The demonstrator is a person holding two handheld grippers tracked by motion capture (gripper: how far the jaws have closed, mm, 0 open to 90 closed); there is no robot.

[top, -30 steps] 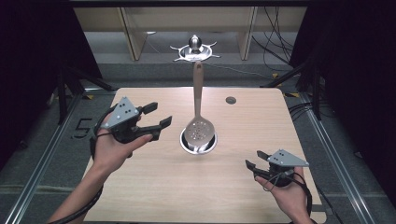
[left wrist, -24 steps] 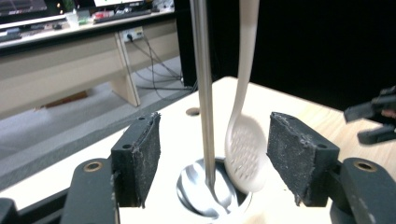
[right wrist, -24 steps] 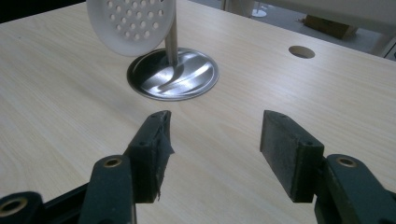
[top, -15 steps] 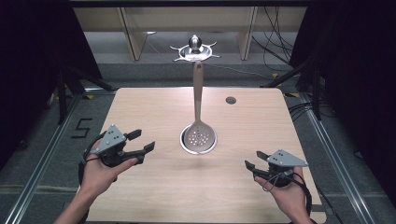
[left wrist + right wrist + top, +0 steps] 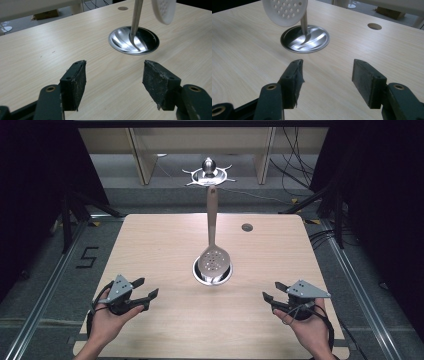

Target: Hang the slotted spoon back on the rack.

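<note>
High view shows a pale slotted spoon (image 5: 214, 262) standing upright at the middle of a light wooden desk (image 5: 165, 240). Its round perforated head hangs low, just above a shiny round metal dish (image 5: 212, 275) set into the desk top, and its long handle rises straight up toward the far edge. A thin metal rod (image 5: 135, 17) rises from the dish beside the spoon head, seen in the left gripper view.

A small round hole (image 5: 247, 227) sits in the desk beyond the spoon, toward the far right. Past the desk's far edge, on the floor, stands a silver star-shaped stand with a ball on top (image 5: 209, 170).

Left tongs (image 5: 147, 290) rest near the front left corner of the desk, held in the person's left hand (image 5: 107, 320), jaws spread apart and holding nothing. Right tongs (image 5: 272, 292) sit near the front right corner in the right hand (image 5: 307, 330), jaws likewise apart and empty. Both point inward toward the dish, well apart from it.

A painted number 5 (image 5: 87, 257) marks the grey floor left of the desk.
</note>
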